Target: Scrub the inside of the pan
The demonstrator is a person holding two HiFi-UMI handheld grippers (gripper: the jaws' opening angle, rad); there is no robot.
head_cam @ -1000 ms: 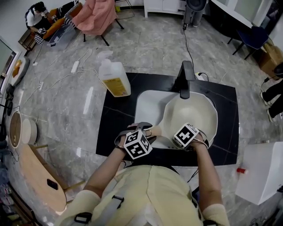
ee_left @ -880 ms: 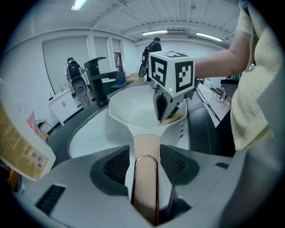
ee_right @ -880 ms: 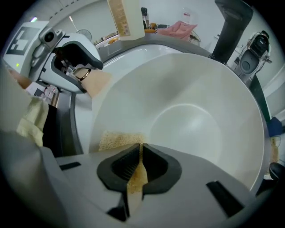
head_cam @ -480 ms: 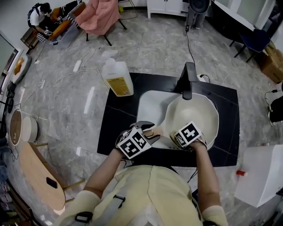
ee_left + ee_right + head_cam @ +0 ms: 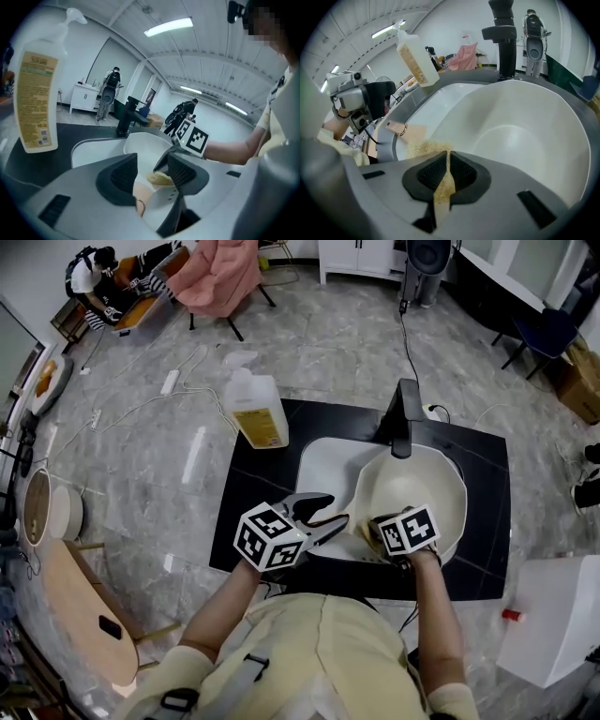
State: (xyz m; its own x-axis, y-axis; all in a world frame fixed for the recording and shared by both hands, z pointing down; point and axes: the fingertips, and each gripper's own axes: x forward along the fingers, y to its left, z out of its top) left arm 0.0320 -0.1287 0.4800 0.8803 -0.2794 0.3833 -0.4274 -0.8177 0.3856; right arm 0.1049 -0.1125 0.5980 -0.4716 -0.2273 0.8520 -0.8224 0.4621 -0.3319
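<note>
Pan (image 5: 422, 488) looks like smooth cream enamel, soft sheen. Its handle (image 5: 412, 133) is pale and wood-look with a metal ring. Scrub pad (image 5: 423, 149) is coarse and fibrous. Counter (image 5: 253, 493) is glossy black stone, faucet (image 5: 405, 413) matt black, bottle (image 5: 258, 413) translucent plastic.

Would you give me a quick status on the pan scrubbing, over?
Left gripper open, jaws just closed slightly, nothing gripped; pan handle beneath. Right gripper shut on scrub pad at pan near rim. Faucet overhangs far rim.

Yellow sponge (image 5: 424, 149) clamped in right tongs (image 5: 447, 159), white pan (image 5: 525, 140) ahead.
</note>
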